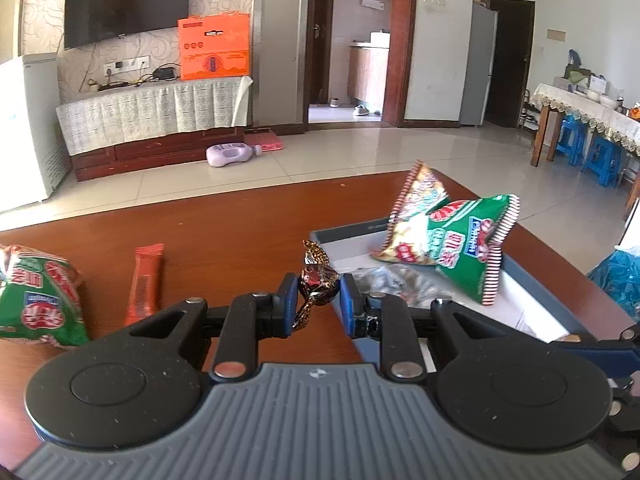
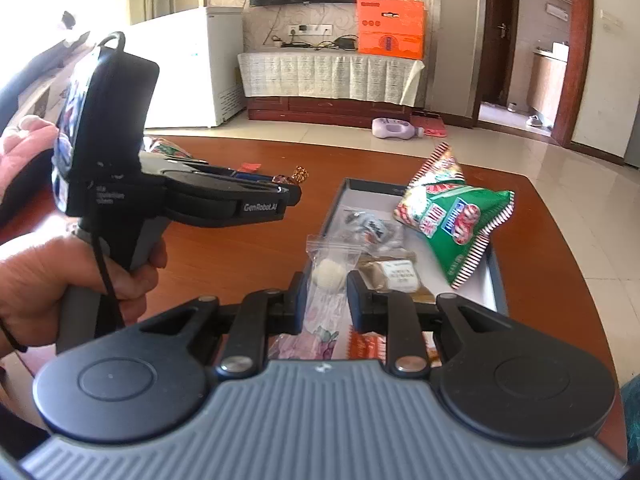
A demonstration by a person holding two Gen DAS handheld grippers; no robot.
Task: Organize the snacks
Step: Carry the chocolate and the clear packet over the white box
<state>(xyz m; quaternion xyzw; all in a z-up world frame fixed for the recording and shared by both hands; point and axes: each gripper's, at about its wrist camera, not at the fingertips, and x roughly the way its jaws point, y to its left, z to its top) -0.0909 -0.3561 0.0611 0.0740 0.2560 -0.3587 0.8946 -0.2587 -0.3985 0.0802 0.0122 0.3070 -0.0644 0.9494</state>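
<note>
Two loads ride toward the grey box (image 1: pixel 532 280): left gripper (image 1: pixel 319 293) clamps a foil-wrapped candy (image 1: pixel 316 280) just left of its rim, right gripper (image 2: pixel 327 292) pinches a clear pouch (image 2: pixel 329 272) over it.

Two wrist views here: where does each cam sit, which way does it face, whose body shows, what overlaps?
Left wrist: on the left gripper, facing along its jaws over the table toward the TV wall; jaws shut on a foil candy; no hand visible.
Right wrist: on the right gripper, aimed over the tray; jaws shut on a clear bag; the person's left hand holds the left gripper.
Shared: tray, green snack bag, orange box.
</note>
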